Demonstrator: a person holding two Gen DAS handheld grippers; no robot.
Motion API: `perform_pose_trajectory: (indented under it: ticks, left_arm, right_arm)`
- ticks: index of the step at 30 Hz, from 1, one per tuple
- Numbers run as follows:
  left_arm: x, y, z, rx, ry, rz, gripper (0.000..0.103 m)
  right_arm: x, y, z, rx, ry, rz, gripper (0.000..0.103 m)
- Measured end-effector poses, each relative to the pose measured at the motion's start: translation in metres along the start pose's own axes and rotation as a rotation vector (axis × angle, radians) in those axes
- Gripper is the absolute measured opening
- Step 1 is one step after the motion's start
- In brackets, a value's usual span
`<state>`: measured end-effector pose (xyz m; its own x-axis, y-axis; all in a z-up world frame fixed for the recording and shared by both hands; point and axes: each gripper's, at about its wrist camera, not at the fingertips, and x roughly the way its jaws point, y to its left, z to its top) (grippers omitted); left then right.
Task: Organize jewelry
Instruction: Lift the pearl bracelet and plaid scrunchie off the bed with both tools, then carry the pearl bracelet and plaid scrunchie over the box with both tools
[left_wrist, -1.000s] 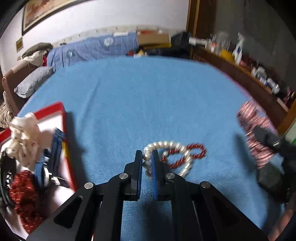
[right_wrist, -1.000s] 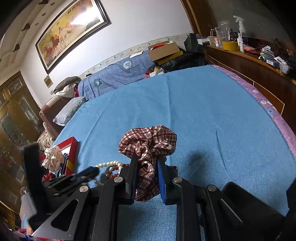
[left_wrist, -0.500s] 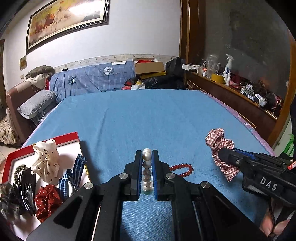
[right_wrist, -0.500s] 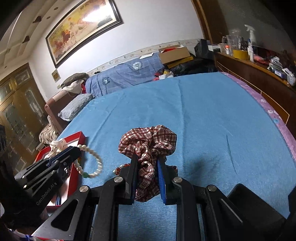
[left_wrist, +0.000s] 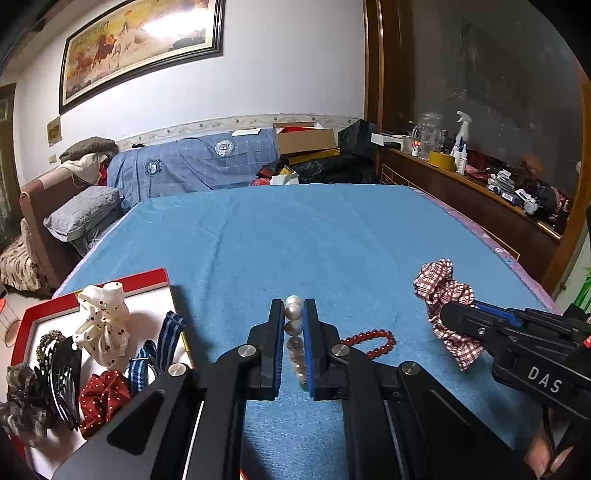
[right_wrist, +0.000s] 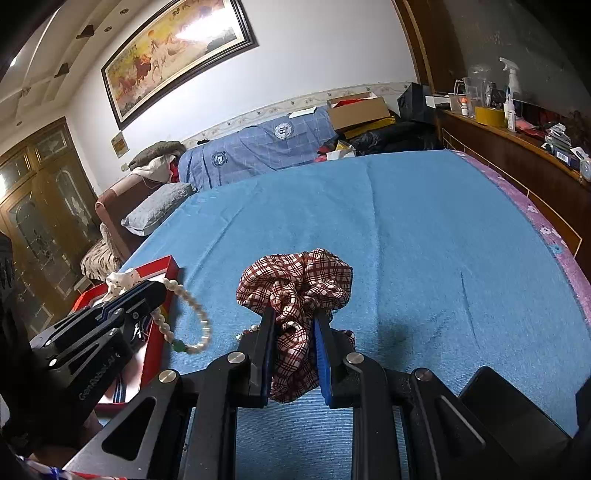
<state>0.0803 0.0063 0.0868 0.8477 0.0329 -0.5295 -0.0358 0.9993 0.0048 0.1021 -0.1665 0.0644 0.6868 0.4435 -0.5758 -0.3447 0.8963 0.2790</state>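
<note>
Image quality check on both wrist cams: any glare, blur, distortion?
Left wrist: glare washes out part of the framed painting; straight edges bow from fisheye; the pearl bracelet between the fingers is sharp. Right wrist: same glare on the painting, dark corners, the plaid scrunchie sharp, casting a soft shadow on the blue bedspread.

Left hand-held gripper (left_wrist: 294, 308) clamps pearl bracelet (left_wrist: 294, 332) above blue cloth (left_wrist: 314, 243).

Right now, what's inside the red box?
In the red box: a white dotted scrunchie, a red dotted scrunchie, blue striped bands, a black hair claw and a dark scrunchie. Whatever lies beneath them is covered.
</note>
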Motion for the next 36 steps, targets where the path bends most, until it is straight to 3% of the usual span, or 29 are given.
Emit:
perform_pose_trajectory:
  ticks: [27,36]
  left_arm:
    - [-0.004,-0.006,0.001,0.031,-0.033,0.048,0.009]
    - [-0.022,-0.005,0.004,0.031,-0.068,0.074,0.009]
  right_arm:
    - [-0.004,0.006,0.000,-0.024,-0.016,0.006,0.022]
    - [-0.009,0.013,0.000,-0.050,-0.044,0.014,0.022]
